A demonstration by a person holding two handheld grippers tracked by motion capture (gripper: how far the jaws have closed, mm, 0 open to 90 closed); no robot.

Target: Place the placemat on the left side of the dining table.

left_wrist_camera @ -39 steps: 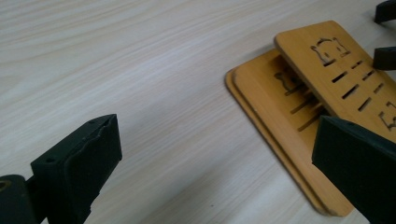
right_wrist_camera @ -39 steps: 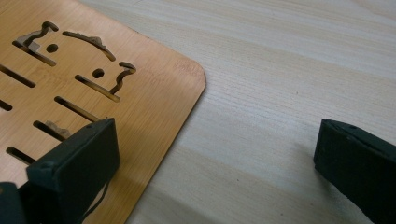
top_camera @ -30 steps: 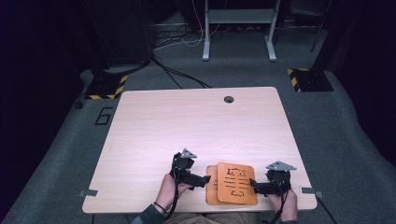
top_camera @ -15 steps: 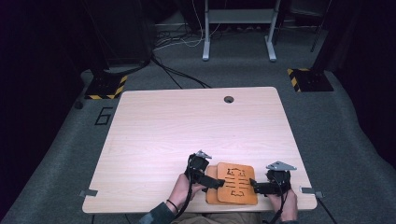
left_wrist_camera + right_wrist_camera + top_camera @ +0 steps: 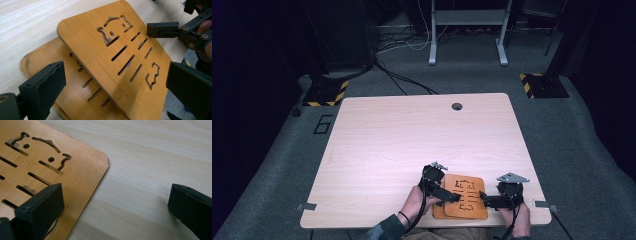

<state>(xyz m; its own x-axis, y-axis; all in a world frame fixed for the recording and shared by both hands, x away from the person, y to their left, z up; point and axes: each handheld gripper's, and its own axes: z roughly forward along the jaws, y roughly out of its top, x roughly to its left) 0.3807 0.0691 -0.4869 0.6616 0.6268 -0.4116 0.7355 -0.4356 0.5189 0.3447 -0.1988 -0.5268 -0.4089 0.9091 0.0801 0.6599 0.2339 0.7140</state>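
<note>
Two slotted bamboo boards lie stacked at the near edge of the worktop (image 5: 412, 135), the top board (image 5: 117, 57) shifted a little off the lower board (image 5: 72, 95) beneath it.

The left gripper (image 5: 447, 194) hangs over the top board's left part with its fingers (image 5: 42, 87) spread wide, one on each side of the board, pinching nothing. The right gripper (image 5: 486, 199) sits at the top board's right edge, its fingers (image 5: 40, 207) also spread: one over the board's corner, the other out over bare wood to the board's right.

Beyond the top board the pale wood-grain worktop runs to a round cable hole (image 5: 456, 106) near its far edge. Past that lie grey carpet, black cables (image 5: 397, 77), yellow-and-black striped feet (image 5: 326, 94) and a grey metal stand (image 5: 467, 30) against a dark room.
</note>
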